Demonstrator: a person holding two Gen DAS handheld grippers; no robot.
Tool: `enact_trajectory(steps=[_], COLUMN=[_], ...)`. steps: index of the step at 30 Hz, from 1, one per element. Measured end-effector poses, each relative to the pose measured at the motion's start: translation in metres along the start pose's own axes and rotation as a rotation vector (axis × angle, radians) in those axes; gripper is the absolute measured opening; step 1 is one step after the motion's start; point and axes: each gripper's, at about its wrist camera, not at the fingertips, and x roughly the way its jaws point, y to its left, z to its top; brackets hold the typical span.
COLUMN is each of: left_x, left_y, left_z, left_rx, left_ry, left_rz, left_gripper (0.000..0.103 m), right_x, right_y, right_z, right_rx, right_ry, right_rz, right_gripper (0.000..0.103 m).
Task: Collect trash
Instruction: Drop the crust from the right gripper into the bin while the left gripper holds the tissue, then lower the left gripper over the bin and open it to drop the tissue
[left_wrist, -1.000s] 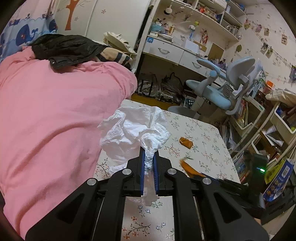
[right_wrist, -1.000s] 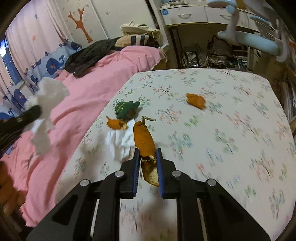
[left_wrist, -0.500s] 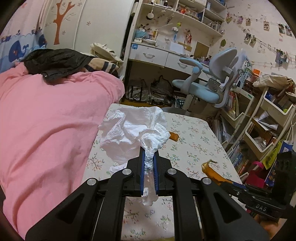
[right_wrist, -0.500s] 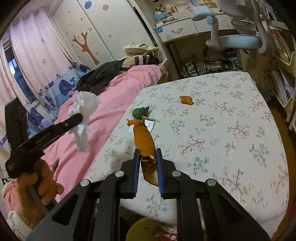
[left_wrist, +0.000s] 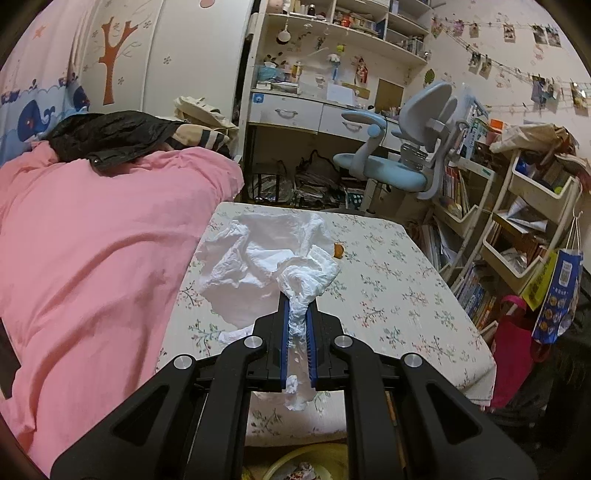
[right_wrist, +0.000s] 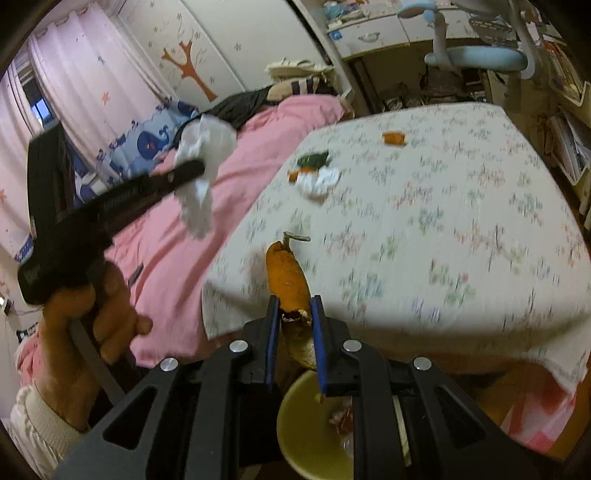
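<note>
1. The left tongs (left_wrist: 297, 325) are closed on a crumpled white tissue (left_wrist: 269, 258). The bulk of the tissue fans out beyond the fingertips, and a thin twisted tail is trapped between the blue pads (left_wrist: 284, 332) and hangs out behind them.
2. The right tongs (right_wrist: 294, 314) are closed on an orange peel (right_wrist: 288, 277). The long axis of the peel runs along the fingers; its stem end points forward and away from the tongs, and its torn lower end hangs down between the fingers.
3. The peel is held in the air off the near edge of the table (right_wrist: 461, 229), above a yellow bin (right_wrist: 306, 435) on the floor. The rim of the same bin is seen at the bottom of the left wrist view.
4. The table is covered by a floral cloth. On it are left a small orange scrap (right_wrist: 393, 138), a green piece (right_wrist: 314, 159) and a white tissue wad (right_wrist: 318, 180), the last two just beside each other.
5. A bed with a pink cover (left_wrist: 92, 240) is set against the left side of the table. A blue desk chair (left_wrist: 399, 162), a desk and shelves are seen beyond.
</note>
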Motion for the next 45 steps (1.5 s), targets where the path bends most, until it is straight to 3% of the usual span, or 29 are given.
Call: enact_trajectory(steps=[10,22,25,33,43,45], left_x=[-0.014,-0.021,-0.022,-0.024,-0.023,-0.023], left_y=[-0.01,-0.017,-0.02,-0.033,-0.049,-0.051], left_z=[-0.016,-0.03,-0.035,-0.06,-0.107,-0.116], left_rx=[0.025,0.043,0.048,0.065,0.077,0.071], left_ry=[0.004,0.024,0.034,0.1,0.253,0.289], left_rz=[-0.01,-0.017,-0.02,-0.046,-0.096,-0.106], left_gripper=[0.007,0.007,0.007,0.007,0.007,0.008], right_x=[0.015,0.031,0.028,0.004,-0.026,-0.03], right_y=[0.007,0.006,0.004,-0.001,-0.016,-0.017], right_z=[-0.047,-0.068,-0.067,-0.055,-0.044,-0.042], right_rx=[-0.024,-0.021,-0.017,-0.001,0.055,0.061], right_ry=[0.122,0.206,0.187,0.031,-0.132,-0.156], right_rz=[-0.022,-0.062,-0.069,-0.127,-0.208,-0.227], right_gripper=[0.018,0.023,0.027,0.059,0.076,0.083])
